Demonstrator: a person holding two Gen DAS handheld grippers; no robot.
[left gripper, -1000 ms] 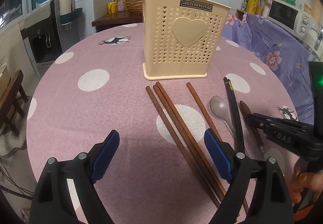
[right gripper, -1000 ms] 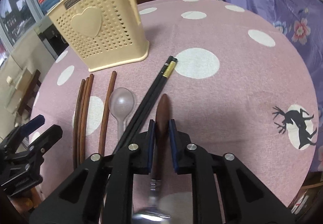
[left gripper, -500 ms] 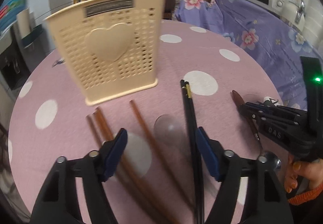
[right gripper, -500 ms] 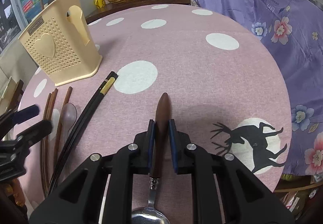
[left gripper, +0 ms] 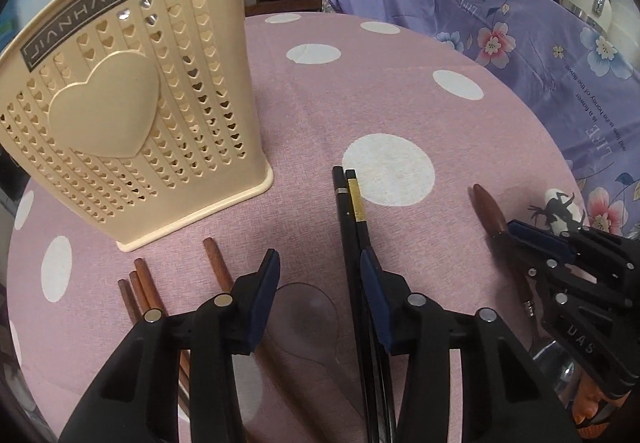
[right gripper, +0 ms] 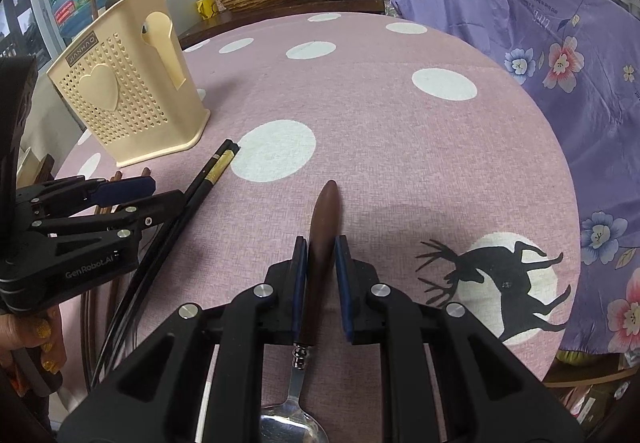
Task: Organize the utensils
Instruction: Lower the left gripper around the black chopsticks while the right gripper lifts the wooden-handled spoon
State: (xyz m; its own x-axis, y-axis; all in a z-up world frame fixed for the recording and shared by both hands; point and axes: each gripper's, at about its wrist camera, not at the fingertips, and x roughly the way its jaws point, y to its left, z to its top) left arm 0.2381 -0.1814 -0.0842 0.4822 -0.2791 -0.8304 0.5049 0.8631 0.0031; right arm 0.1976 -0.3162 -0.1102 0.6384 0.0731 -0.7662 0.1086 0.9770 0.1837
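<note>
My right claw (right gripper: 321, 255) nearly shut, clamped spoon (right gripper: 325, 219) handle; handle pointed away, bowl toward me. My left claw (left gripper: 318, 279) half open, closing, over clear spoon (left gripper: 306, 317), gripping nothing.

pink dotted table (right gripper: 400, 131) carries caddy (left gripper: 132, 115), chopsticks (left gripper: 350, 211), clear spoon (left gripper: 308, 319).

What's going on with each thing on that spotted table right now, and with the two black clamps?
Left gripper: jaws closing over the clear spoon, not yet pressing it.
Right gripper: shut on the spoon's brown handle.
Metal spoon: held by its handle, bowl toward the camera.
Clear spoon: flat on the cloth.
Black chopsticks: lying together, flat.
Brown chopsticks: lying flat.
Basket: upright.
</note>
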